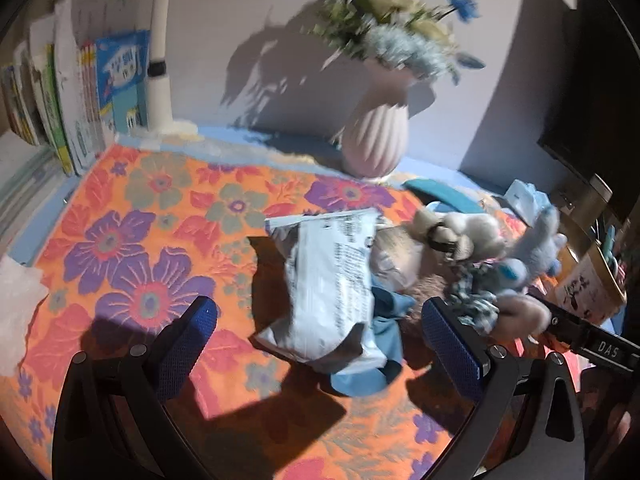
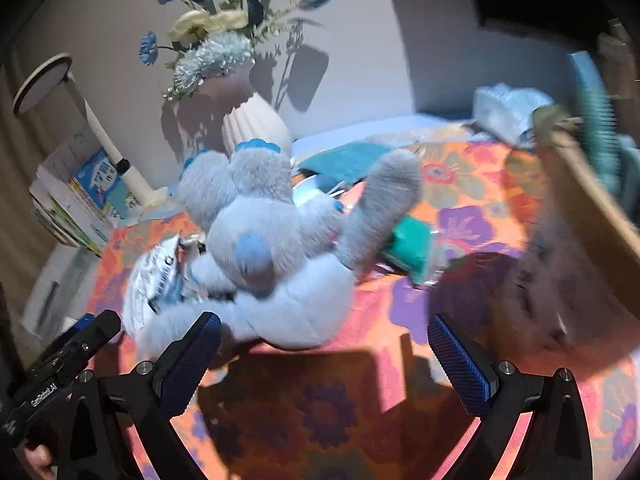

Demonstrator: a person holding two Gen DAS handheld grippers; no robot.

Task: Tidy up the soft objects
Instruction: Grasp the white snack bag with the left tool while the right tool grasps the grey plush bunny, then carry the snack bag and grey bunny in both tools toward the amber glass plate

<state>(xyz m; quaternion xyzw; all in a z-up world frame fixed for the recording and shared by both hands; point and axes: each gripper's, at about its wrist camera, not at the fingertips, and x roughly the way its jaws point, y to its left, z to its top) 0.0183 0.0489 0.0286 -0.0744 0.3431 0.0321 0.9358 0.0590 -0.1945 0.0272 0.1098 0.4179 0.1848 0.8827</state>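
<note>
Strong light is thrown from the front, so dark shadows are cast on the wall [image 1: 248,8] behind the flowers [image 1: 384,20]. Both pictures are blurred, bent round and dark at the edges.

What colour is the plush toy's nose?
Light blue, on a pale grey-blue plush toy; clearest in the right wrist view.

Tablecloth [image 1: 132,240]: woven cloth, embossed floral relief, matt. Plush toy [image 2: 272,248]: long-pile grey-blue fabric, fuzzy. Packet [image 1: 328,280]: crinkled plastic film, slight sheen. Vase [image 1: 374,140]: ribbed, matt, ceramic-like. Left gripper [image 1: 320,344] finger pads [image 1: 188,344]: blue knurled texture on matt black frames with metal screws.
</note>
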